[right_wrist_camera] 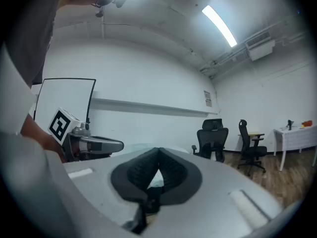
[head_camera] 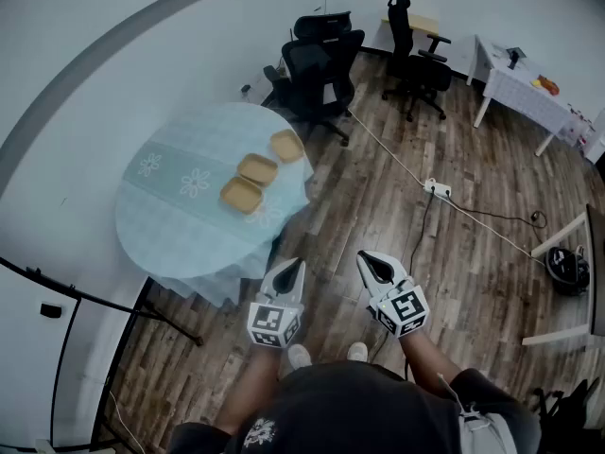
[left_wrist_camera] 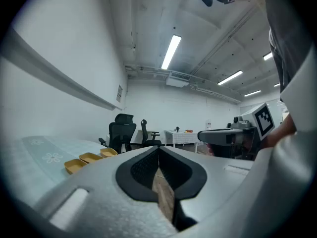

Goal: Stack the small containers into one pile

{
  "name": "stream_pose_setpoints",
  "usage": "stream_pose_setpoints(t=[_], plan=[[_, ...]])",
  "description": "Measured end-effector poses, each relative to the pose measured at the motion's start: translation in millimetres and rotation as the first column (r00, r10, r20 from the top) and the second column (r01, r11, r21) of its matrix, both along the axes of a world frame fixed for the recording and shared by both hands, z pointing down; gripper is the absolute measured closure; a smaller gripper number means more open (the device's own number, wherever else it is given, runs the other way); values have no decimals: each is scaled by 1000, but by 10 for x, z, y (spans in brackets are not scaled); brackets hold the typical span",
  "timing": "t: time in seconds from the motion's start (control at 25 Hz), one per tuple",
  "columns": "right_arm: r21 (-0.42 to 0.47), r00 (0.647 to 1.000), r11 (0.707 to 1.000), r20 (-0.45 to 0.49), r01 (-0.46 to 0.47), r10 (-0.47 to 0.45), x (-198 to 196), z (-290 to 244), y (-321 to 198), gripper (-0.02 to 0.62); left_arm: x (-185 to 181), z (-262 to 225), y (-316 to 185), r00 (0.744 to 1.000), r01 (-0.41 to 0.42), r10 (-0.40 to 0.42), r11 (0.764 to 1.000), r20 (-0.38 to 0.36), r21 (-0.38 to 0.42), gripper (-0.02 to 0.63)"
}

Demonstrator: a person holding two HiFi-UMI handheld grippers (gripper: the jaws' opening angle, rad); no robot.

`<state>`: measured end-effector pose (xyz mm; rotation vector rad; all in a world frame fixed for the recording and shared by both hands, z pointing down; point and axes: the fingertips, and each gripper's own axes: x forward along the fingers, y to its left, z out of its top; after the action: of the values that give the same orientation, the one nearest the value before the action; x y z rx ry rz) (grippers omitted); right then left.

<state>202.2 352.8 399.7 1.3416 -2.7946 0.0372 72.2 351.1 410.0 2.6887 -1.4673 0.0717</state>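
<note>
Head view: I stand on the wooden floor (head_camera: 454, 253), short of the round counter (head_camera: 170, 225), which lies ahead and to my left under a pale blue cloth. The three small containers (head_camera: 257, 169), tan and shallow, sit unstacked in a row on the counter's right part, each just beside the next. My left claw (head_camera: 297, 265) and right claw (head_camera: 363, 257) are side by side near my body, well apart from the containers, both pointing forward. Black office chairs (head_camera: 321, 60) stand beyond the counter. Left gripper view: the left claw's jaws meet tip to tip with nothing between them, and the containers show far off to the left. Right gripper view: the right claw's jaws are likewise closed and empty, and the left claw shows at the left.
</note>
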Motion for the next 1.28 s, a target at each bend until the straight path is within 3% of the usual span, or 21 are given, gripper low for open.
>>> stream_pose_setpoints(t=[0.36, 0.76, 0.92, 1.28], plan=[[-14, 1000, 1000, 2, 7, -7, -118, 34, 25, 595, -92, 14, 21, 1000, 2, -2, 1000, -5, -10, 600], [-17, 1000, 1000, 10, 24, -23, -575, 10, 50, 595, -448, 68, 24, 999, -18, 17, 1000, -31, -24, 600], [-10, 998, 1000, 63, 12, -11, -838, -57, 2, 595, -698, 84, 18, 999, -32, 31, 999, -39, -25, 600], [-12, 998, 1000, 56, -13, 14, -1414, -11, -89, 595, -1435, 146, -45, 999, -16, 15, 1000, -45, -27, 600]])
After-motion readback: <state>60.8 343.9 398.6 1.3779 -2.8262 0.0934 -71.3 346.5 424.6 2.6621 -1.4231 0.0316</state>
